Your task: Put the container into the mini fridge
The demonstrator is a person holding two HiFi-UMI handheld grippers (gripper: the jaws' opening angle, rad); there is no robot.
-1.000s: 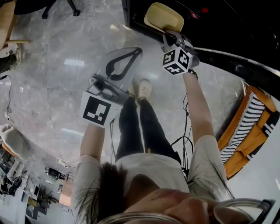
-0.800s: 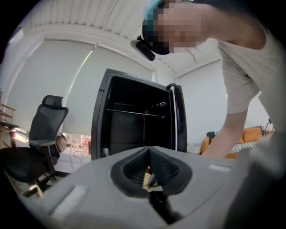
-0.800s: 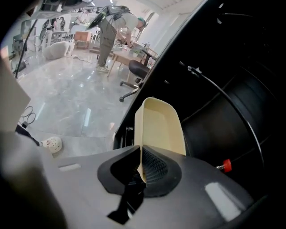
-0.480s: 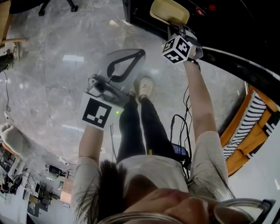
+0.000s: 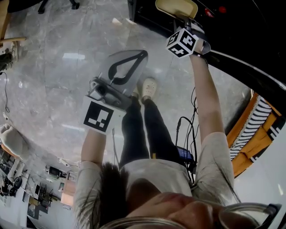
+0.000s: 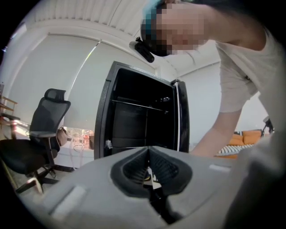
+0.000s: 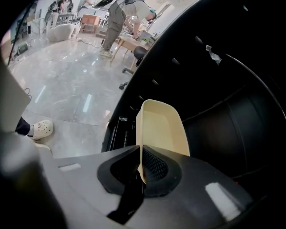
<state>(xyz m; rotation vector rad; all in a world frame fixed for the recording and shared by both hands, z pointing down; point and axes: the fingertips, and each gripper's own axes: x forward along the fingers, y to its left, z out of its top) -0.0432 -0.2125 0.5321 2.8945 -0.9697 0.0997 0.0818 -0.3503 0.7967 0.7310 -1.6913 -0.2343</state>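
A cream, shallow container [image 5: 176,8] [image 7: 158,127] hangs tilted on its edge at the dark opening of the black mini fridge [image 5: 232,27] [image 7: 232,112]. My right gripper [image 5: 187,22] [image 7: 142,157] is shut on its near rim, the arm stretched out forward. The left gripper [image 5: 138,56] [image 6: 149,154] is shut with nothing in it, held lower over the floor. In the left gripper view the mini fridge [image 6: 143,116] stands with its door open and a wire shelf inside.
An office chair [image 6: 40,134] stands left of the fridge. An orange and striped cushion [image 5: 254,129] lies at the right. Cables [image 5: 187,134] trail on the grey floor by the person's shoes [image 5: 147,89]. People and tables [image 7: 116,22] are far behind.
The right gripper has carried the container a little farther forward towards the fridge. The left gripper has hardly moved.
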